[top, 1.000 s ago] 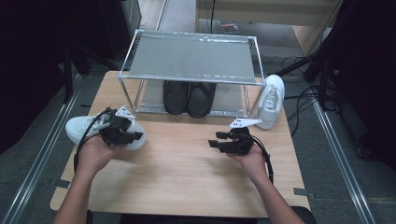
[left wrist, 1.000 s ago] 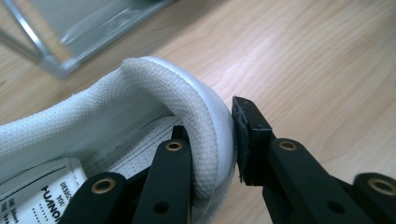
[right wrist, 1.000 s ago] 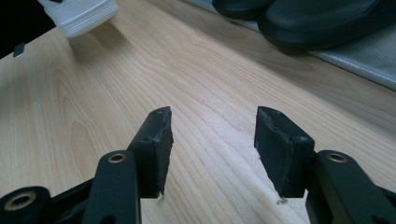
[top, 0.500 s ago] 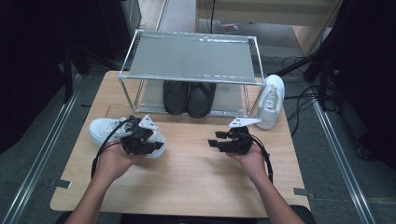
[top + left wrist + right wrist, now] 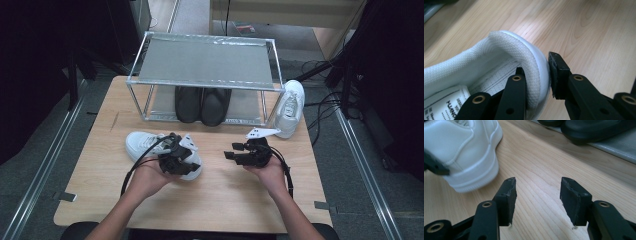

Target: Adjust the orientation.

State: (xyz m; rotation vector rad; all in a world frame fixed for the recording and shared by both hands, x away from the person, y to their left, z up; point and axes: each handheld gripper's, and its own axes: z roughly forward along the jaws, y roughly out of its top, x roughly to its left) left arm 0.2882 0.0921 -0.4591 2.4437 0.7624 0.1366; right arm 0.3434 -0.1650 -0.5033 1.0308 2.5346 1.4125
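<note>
Your left gripper (image 5: 537,75) is clamped on the heel collar of the white sneaker (image 5: 486,67): in the left gripper view one jaw sits inside the shoe against the padded lining and the other presses the outer heel wall, near the lower middle of the frame. Pinching that stiff rim looks like a sound choice, since it probably lets you steer the whole shoe by one firm edge instead of squeezing the soft upper. In the high view the same sneaker (image 5: 145,145) lies on the wooden table (image 5: 225,200), left of centre, with the left gripper (image 5: 176,159) over its heel end.

Your right gripper (image 5: 537,192) holds nothing; its jaws stand apart over bare wood at the bottom of the right gripper view, with the sneaker's heel (image 5: 471,157) at the upper left. In the high view it (image 5: 240,154) hovers right of centre, seemingly placed to receive or steady the shoe.

Farther out, a metal shoe rack (image 5: 205,62) fills the upper middle, a pair of black shoes (image 5: 202,104) on its lower shelf. A second white sneaker (image 5: 290,107) leans at its right end, likely awaiting its mate.
</note>
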